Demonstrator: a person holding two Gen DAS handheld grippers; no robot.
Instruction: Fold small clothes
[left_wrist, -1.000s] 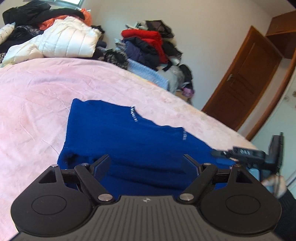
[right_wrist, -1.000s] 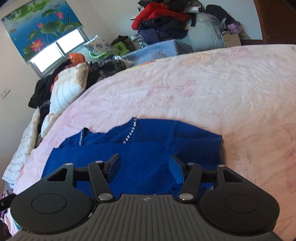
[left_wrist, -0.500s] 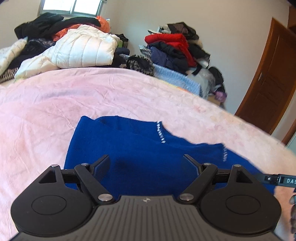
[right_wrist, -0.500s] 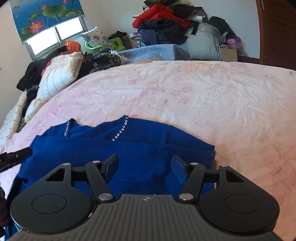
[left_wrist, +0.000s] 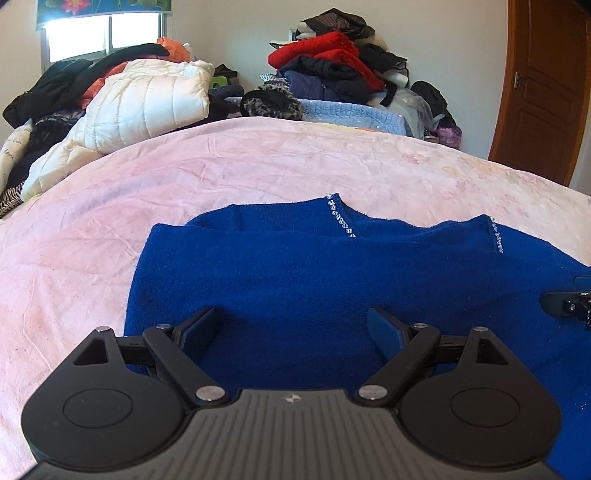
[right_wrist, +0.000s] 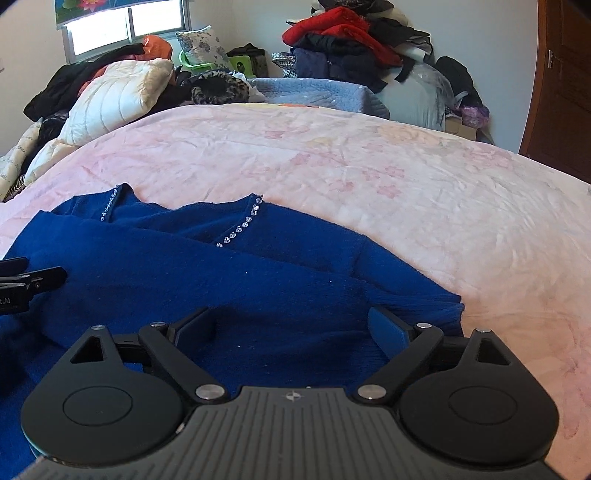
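The blue knit sweater lies on the pink bedspread, at its near edge, neckline with rhinestone trim toward the far side. Both side panels are folded inward across the body, so the garment forms a compact rectangle.

Change over the last second: both views have levelled out from a strong tilt, and the right gripper has spread from a half-closed setting; its jaws are opening, with no cloth pinched between them. The left gripper is also opening, jaws wide apart, fabric visible beneath but not clamped. Each tool's tip appears at the edge of the other's view, placing them side by side over the near hem.

Assessment: the previous fold appears released. Both grippers are positioned to take the near hem for the next fold toward the neckline. The clothing pile beyond the bed is unaffected.
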